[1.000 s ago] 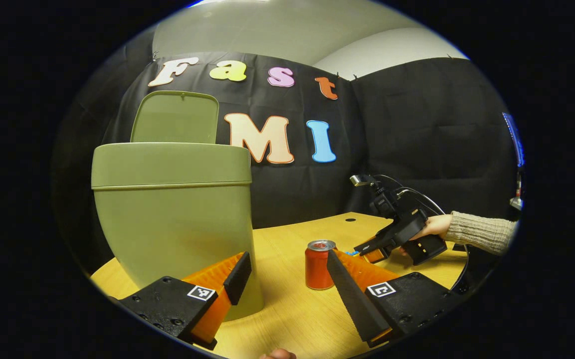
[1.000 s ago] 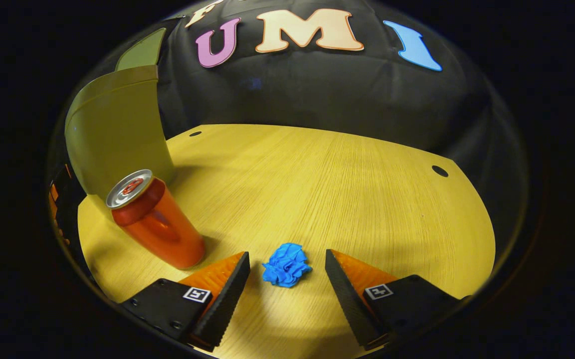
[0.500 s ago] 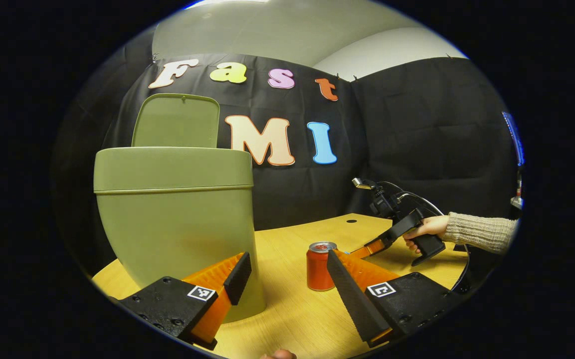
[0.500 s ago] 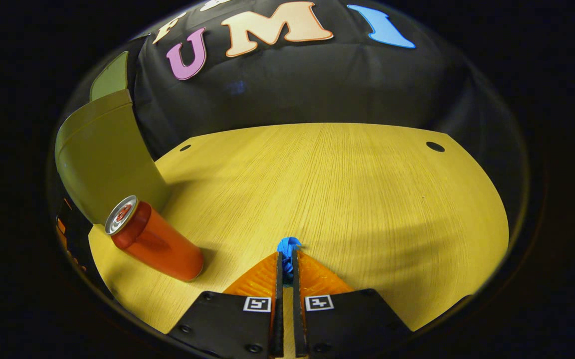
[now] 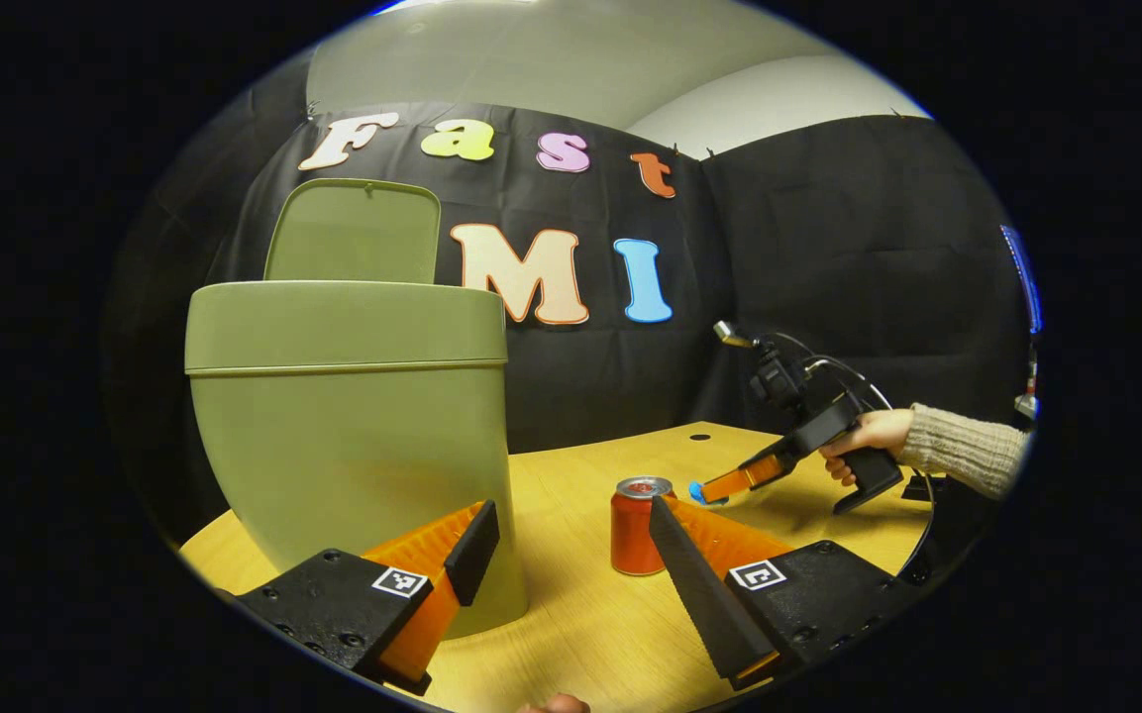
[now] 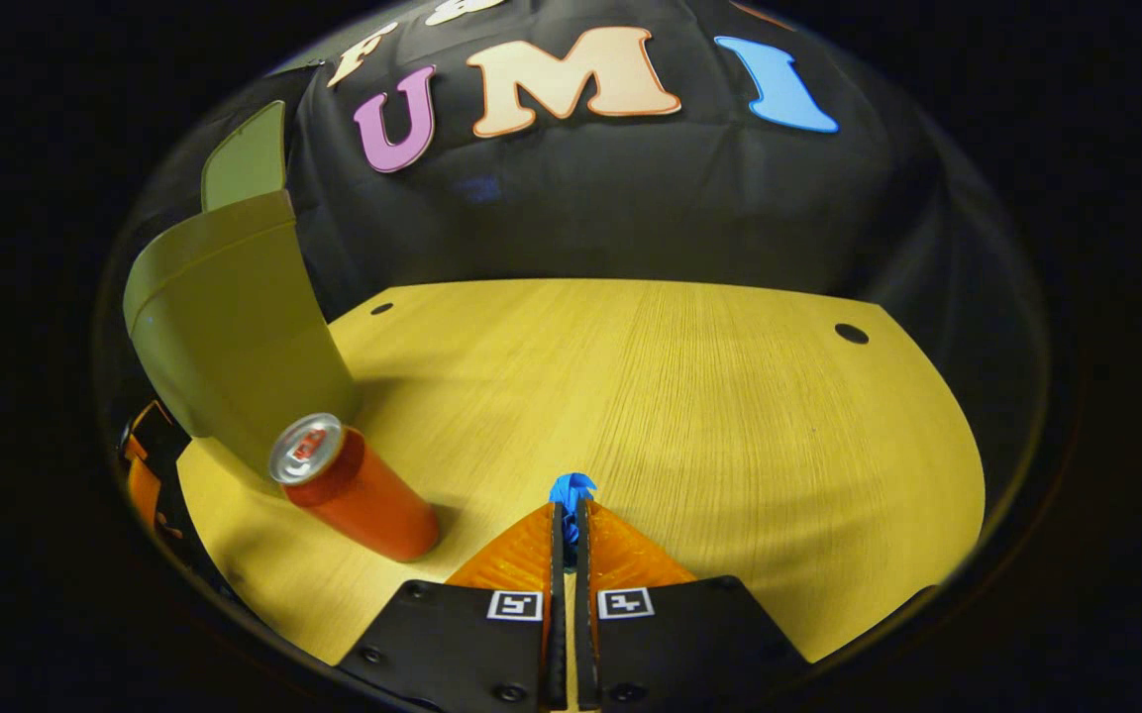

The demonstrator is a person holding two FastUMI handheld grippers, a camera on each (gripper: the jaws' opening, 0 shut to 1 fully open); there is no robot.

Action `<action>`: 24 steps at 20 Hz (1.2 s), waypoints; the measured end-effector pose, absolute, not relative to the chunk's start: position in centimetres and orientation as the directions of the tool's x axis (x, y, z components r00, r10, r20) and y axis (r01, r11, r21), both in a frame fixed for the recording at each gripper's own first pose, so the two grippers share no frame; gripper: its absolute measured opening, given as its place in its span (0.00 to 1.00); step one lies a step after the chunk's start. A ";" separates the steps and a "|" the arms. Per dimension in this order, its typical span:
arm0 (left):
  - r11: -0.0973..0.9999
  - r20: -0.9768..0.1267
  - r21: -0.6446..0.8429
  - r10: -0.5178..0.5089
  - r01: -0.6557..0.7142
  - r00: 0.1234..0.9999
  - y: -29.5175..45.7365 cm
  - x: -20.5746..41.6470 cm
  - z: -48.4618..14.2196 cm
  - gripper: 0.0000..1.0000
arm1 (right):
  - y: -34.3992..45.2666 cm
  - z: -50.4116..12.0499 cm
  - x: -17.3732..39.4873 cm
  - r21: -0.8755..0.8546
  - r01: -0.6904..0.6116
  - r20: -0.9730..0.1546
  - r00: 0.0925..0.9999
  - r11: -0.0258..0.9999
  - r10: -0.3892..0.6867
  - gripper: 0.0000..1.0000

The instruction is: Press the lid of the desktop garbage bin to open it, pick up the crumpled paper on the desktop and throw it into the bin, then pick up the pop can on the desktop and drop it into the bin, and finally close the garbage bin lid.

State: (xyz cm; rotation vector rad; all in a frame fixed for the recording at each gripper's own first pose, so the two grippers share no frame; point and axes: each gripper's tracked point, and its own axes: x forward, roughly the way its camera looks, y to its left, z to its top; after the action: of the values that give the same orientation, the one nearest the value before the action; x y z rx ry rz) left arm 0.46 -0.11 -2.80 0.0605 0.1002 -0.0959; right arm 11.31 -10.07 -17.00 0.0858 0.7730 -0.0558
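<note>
The green garbage bin (image 5: 348, 426) stands on the wooden desk with its lid (image 5: 353, 230) tipped up and open; it also rises at the left as the bin (image 6: 224, 327) in the right gripper view. A red pop can (image 5: 638, 527) stands upright to the right of it, seen also as the can (image 6: 358, 487). My left gripper (image 5: 571, 555) hangs open in front of the bin and can, holding nothing. My right gripper (image 6: 568, 510) is shut on the blue crumpled paper (image 6: 571, 489), lifted a little off the desk. In the left gripper view that right gripper (image 5: 719, 487) carries the paper (image 5: 697, 491) beyond the can.
A hand and knit sleeve (image 5: 957, 451) hold the right gripper, with cables behind it. The wooden desk (image 6: 679, 396) has small round holes (image 6: 850, 334) near its far edge. Black cloth walls close the back and right.
The right gripper closed on the blue paper and has lifted it slightly, drawing back from the desk. The left gripper has barely moved and stays open.
</note>
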 end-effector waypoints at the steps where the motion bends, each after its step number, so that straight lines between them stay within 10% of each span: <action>1: 0.993 -0.103 0.056 -0.096 0.102 0.990 -0.2 0.4 -2.8 0.94 | -9.6 -15.6 11.5 0.062 0.073 -0.684 0.729 0.995 -0.011 0.06; 16: 0.991 -0.102 0.035 -0.128 0.132 0.987 -1.4 -0.4 -2.1 0.94 | 8.0 7.7 18.8 0.030 -0.245 -0.423 0.876 0.969 0.234 0.06; 24: 0.990 -0.118 0.012 -0.135 0.138 0.984 -1.4 -0.4 -2.6 0.95 | 20.4 9.4 23.1 0.066 -0.444 -0.353 0.827 0.894 0.437 0.06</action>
State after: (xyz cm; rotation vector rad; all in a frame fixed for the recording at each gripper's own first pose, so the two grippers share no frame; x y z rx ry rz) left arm -0.38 -1.39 -2.58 0.0204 0.1172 -0.1372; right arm 23.10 20.39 9.43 -0.0191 0.3702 0.4677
